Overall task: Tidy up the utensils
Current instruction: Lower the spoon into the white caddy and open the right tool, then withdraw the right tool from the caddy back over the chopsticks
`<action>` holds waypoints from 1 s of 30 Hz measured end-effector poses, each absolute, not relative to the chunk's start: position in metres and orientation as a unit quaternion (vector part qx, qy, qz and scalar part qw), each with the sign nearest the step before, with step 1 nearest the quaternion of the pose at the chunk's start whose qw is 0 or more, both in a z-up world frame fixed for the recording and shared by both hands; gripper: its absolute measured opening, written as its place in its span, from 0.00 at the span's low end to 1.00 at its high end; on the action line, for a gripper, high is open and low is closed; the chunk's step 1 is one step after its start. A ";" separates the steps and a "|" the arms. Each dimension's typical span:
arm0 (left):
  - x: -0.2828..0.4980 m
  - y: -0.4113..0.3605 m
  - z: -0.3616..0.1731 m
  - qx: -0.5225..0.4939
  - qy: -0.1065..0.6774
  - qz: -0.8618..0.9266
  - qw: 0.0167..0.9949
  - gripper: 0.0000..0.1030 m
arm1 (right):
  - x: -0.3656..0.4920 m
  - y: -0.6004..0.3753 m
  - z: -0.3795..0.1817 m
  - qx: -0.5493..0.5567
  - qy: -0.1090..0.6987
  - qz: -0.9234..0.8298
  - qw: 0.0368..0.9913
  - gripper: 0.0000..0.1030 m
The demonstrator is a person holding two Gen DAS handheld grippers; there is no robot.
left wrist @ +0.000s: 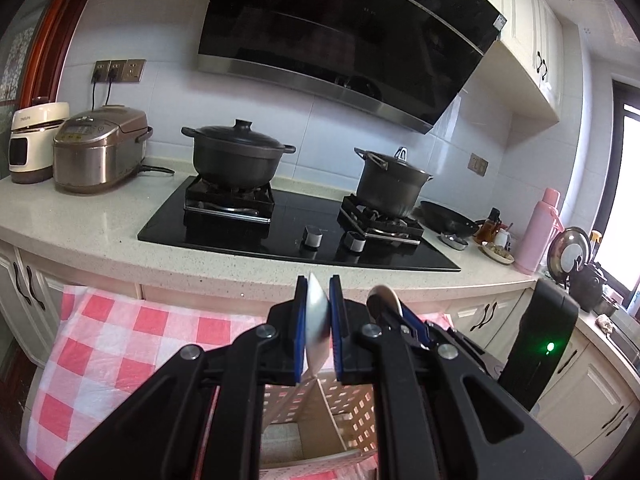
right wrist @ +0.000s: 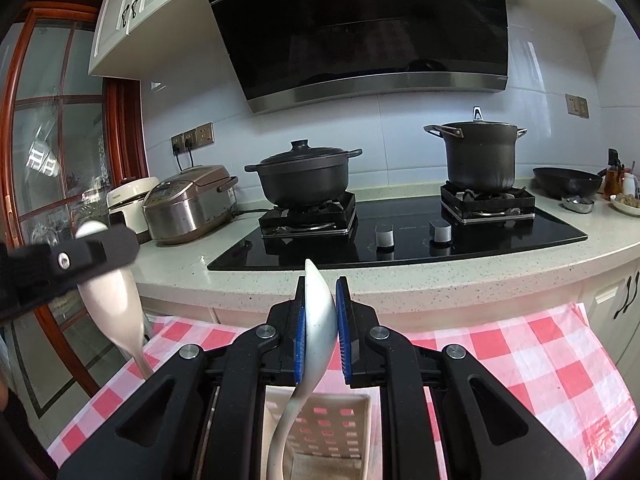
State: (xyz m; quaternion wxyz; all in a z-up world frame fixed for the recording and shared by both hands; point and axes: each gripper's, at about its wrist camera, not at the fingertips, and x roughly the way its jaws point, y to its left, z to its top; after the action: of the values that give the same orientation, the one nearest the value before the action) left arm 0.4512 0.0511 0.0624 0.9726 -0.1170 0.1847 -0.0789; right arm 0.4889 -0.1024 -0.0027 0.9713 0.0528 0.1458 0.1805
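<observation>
I am holding a white ceramic spoon in each hand-held gripper, both raised above the perforated white basket point(right wrist: 340, 420) standing on the red-checked table point(right wrist: 540, 360). The left hand-held gripper point(left wrist: 319, 332) is clamping the left spoon point(left wrist: 316, 320) by its bowl; the right hand-held gripper point(right wrist: 320, 332) is pinching the right spoon point(right wrist: 318, 320) the same way, handle hanging down toward the basket. These look stiff, glazed, slippery and breakable, I am judging, so I am favouring a firm hold across the bowl and a gentle lowering, handle first.
</observation>
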 end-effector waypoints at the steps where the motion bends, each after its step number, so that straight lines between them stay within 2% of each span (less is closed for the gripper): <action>1: 0.453 0.051 0.060 -0.117 0.186 -0.079 0.972 0.10 | 0.490 -0.102 -0.004 0.052 0.145 0.180 0.972 0.14; 25: 0.461 0.060 0.033 -0.128 0.205 -0.055 0.969 0.10 | 0.486 -0.102 -0.009 0.055 0.143 0.184 0.971 0.14; 27: 0.459 0.060 0.033 -0.128 0.206 -0.051 0.969 0.12 | 0.482 -0.105 -0.007 0.056 0.142 0.181 0.972 0.14; 30: 0.451 0.061 0.037 -0.125 0.200 -0.041 0.971 0.28 | 0.475 -0.110 -0.003 0.060 0.140 0.180 0.972 0.14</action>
State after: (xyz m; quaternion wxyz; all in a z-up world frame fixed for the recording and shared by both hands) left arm 0.4506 0.0608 0.0368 0.9710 -0.1248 0.1999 -0.0413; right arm 0.4751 -0.1098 -0.0026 0.9719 0.0598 0.1397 0.1799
